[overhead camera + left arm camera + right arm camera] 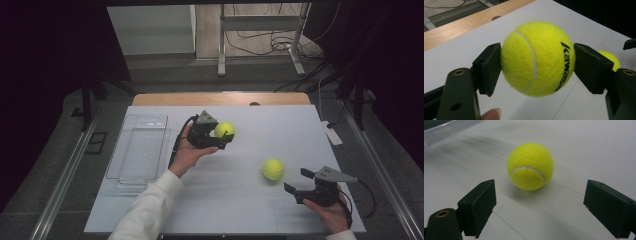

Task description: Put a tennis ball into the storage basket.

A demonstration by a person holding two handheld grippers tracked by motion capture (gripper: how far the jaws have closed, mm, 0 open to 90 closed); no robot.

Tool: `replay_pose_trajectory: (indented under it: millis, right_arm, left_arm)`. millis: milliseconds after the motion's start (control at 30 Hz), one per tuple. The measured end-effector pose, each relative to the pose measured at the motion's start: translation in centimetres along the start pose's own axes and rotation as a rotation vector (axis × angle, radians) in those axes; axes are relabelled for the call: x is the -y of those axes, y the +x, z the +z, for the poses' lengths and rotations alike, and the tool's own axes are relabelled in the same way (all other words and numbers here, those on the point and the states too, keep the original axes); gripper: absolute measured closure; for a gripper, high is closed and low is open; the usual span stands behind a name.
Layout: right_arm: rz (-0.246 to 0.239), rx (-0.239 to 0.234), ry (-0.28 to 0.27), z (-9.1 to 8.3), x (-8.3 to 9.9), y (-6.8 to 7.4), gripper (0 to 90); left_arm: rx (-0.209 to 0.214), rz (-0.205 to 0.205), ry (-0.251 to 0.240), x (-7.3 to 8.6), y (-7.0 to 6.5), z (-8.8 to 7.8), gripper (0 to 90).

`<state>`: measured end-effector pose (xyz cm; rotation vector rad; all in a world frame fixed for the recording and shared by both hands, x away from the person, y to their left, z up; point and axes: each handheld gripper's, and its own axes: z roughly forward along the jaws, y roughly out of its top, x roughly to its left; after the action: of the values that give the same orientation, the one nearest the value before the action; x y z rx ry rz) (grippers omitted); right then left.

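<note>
At about nine o'clock on the white table lies one clear plastic tray, long side running toward twelve. Just to its right, near the table's centre and a little toward eleven o'clock, the left gripper is clenched on a tennis ball: in the left gripper view both black pads press the felt from either side, with the jaws only as far apart as the ball is wide, and the ball hangs clear above the table surface. Its printed black lettering faces the pad on the right of that view. A fingertip of the holding hand shows at the bottom edge there.

Further right, around four o'clock from the centre, a second tennis ball rests on the table. The right gripper, at about five o'clock near the table's corner, points toward it with its jaws spread wide and holding nothing; in the right gripper view the ball sits beyond the two pads, touching neither.

Counted: two tennis balls, one gripped and one lying free; two grippers; one tray.
</note>
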<state>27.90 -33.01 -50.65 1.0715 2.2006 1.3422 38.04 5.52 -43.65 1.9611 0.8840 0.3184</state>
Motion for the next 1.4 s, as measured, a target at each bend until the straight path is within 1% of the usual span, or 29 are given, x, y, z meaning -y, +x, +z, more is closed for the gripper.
replay_pose_trajectory:
  millis: [433, 767, 1100, 1400]
  right_arm:
    - [0.001, -0.001, -0.001, 0.0, 0.0, 0.0, 11.2]
    - [0.0, 0.0, 0.0, 0.0, 0.0, 0.0, 11.2]
    - [0.0, 0.0, 0.0, 0.0, 0.0, 0.0, 11.2]
    - [-0.001, 0.0, 0.001, 0.0, 0.0, 0.0, 11.2]
  left_arm:
    - [-0.016, -0.001, -0.012, -0.2, 0.3, -0.5, 27.1]
    - [-0.027, -0.006, -0.03, -0.4, 0.7, -1.2, 27.1]
    - [-0.048, -0.007, -0.044, -0.5, 1.2, -1.9, 27.1]
    - [-0.064, -0.02, -0.057, -0.4, 1.7, -2.4, 27.1]
